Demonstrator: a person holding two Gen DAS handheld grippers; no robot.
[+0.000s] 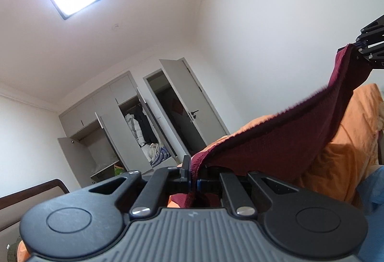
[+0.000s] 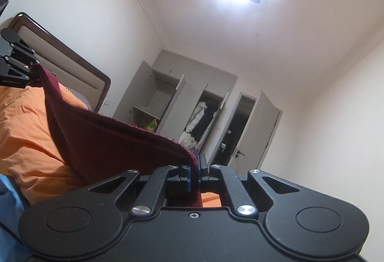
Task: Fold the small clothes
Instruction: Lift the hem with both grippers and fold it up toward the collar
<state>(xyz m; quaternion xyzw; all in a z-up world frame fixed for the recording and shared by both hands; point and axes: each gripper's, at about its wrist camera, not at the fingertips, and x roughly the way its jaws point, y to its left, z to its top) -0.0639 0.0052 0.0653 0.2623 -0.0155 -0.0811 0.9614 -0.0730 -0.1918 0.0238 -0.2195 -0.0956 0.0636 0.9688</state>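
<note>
Maroon cloth (image 1: 276, 142) — before orange bedding (image 1: 340, 166)

Maker's lettering shows on a handheld gripper in a bedroom.

In the right wrist view, small pale lettering on the body of the left gripper (image 2: 33, 67) appears to read "GenRobot.ai", though it is tiny and blurred. In the left wrist view, a small embossed logo on that gripper's ribbed grey housing (image 1: 192, 228) cannot be read. No other text is legible.
</note>
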